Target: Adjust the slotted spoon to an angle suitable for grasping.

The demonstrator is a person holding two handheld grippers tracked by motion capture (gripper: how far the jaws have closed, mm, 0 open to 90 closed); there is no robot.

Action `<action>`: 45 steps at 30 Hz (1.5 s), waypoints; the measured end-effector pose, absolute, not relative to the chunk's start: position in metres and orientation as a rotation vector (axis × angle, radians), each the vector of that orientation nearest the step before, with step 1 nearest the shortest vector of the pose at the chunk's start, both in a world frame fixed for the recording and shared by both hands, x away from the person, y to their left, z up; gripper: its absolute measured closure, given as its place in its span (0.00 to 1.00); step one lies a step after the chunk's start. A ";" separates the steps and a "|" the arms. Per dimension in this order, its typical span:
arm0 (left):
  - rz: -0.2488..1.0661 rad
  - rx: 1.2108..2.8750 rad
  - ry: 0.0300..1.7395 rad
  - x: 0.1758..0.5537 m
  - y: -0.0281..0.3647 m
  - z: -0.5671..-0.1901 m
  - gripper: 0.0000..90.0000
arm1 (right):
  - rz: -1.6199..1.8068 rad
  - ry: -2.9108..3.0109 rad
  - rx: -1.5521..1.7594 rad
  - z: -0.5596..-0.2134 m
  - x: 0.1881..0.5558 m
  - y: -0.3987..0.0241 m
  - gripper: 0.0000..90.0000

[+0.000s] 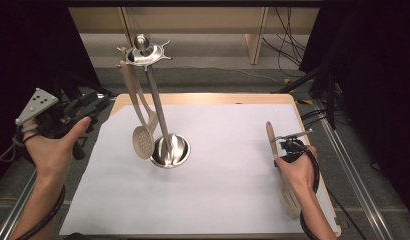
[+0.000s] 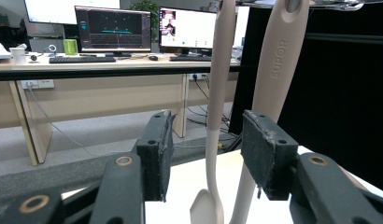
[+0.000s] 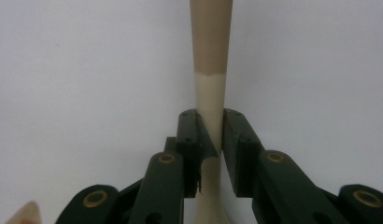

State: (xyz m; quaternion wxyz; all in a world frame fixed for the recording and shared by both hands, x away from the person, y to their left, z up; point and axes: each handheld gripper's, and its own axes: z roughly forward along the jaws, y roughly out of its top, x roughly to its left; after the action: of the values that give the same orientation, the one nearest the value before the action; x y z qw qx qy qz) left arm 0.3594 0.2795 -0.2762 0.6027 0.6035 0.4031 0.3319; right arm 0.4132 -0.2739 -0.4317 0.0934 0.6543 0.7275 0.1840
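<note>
Spatula clamped in right gripper fingers.
Left gripper fingers wide; utensil rack stands at nine o'clock.

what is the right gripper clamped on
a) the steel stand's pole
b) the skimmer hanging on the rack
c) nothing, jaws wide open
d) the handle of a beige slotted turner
d: in the right gripper view the right gripper has its jaws pressed on the turner's handle, and the high view shows the beige slotted turner in that hand.
</note>
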 end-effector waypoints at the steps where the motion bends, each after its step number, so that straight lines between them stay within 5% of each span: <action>1: 0.769 1.398 0.933 0.359 0.280 -0.276 0.59 | 0.546 2.159 1.942 -0.432 0.413 -0.274 0.87; 45: 0.748 1.420 0.896 0.358 0.269 -0.278 0.58 | 1.035 2.062 1.312 -0.366 0.384 -0.202 0.87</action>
State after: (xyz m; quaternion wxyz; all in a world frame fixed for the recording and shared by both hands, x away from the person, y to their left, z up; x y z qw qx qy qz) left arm 0.3578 0.2695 -0.2783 0.6067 0.6142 0.3874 0.3235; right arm 0.3838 -0.2020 -0.3664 0.2413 0.4796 0.7541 0.3783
